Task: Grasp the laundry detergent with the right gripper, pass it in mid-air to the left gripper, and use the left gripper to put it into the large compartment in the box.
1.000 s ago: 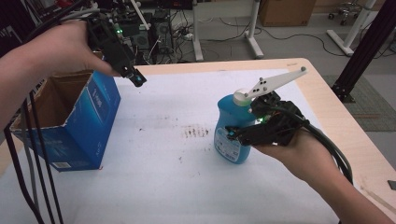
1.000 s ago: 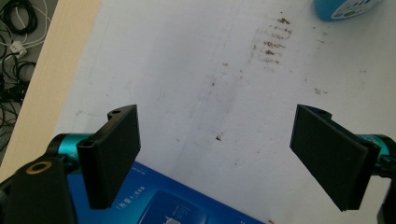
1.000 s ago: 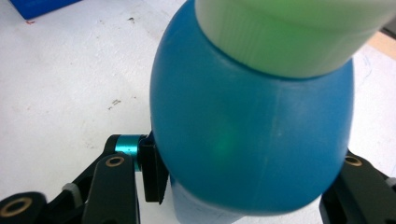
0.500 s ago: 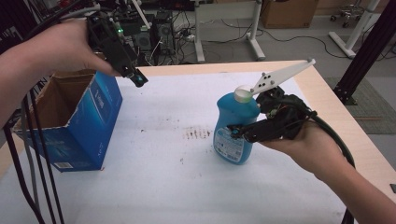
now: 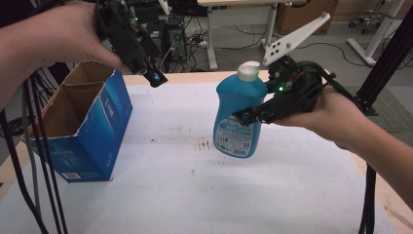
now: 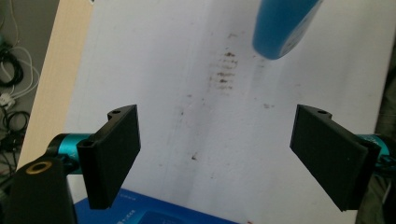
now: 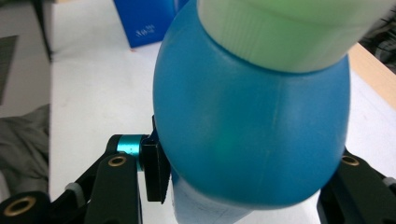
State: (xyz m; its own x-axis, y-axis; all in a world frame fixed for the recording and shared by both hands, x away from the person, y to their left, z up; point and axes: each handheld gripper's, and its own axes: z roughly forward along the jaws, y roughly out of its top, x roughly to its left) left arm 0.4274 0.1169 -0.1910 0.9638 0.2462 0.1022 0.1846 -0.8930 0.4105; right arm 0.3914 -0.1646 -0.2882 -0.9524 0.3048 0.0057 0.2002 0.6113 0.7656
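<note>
One blue bottle [image 5: 239,114], one blue box [image 5: 80,130], two grippers.

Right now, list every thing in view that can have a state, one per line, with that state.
Blue bottle: capped, near upright, held off the table.
Cardboard box: top flaps open, standing on the table; inside hard to see.
Right gripper: shut on the blue bottle.
Left gripper: jaws wide open, nothing between them, above the box's edge.
Table: white cover with dark stains near the middle.
</note>
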